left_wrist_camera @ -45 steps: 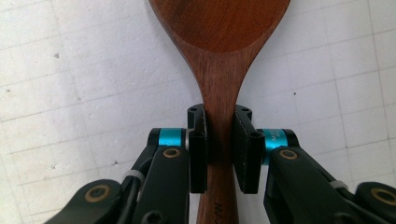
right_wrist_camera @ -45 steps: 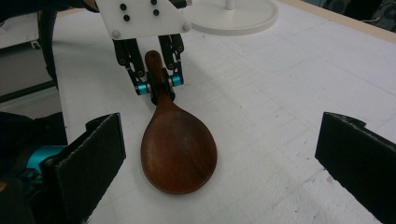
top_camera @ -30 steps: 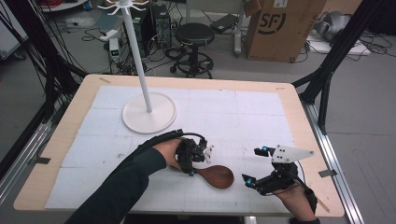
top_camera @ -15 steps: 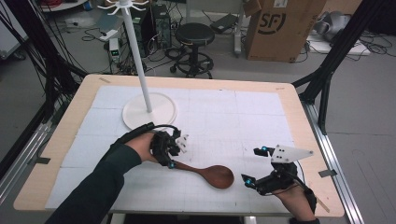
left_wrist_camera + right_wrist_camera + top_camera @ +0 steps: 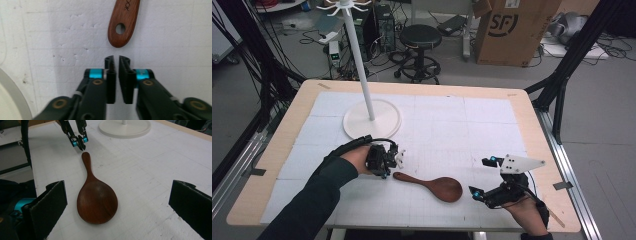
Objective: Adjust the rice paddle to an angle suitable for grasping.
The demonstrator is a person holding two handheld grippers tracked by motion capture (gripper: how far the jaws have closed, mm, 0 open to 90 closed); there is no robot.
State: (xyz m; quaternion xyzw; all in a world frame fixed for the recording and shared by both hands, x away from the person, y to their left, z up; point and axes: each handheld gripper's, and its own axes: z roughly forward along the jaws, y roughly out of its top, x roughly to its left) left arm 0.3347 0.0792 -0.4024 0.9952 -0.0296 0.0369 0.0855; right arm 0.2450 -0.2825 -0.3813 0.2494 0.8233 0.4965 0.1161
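A dark red-brown wooden spoon (image 5: 432, 185) lies flat on the white mat of the counter (image 5: 462, 125), near the front edge. Its bowl is wide and oval, and the slim handle has a round hole at its rounded end; some letters are printed on the handle, but I cannot read them fully.

My left tongs (image 5: 117, 65) are almost closed, with only a thin gap between the jaws, and they hold nothing. Their tips are just beside the handle end of the spoon; they seem not to touch it. My right tongs (image 5: 482, 179) are opened wide and empty, resting near the bowl of the spoon, which lies between the two jaws in the right gripper view.

A white coat stand (image 5: 371, 112) is farther back on the counter, apart from the spoon.
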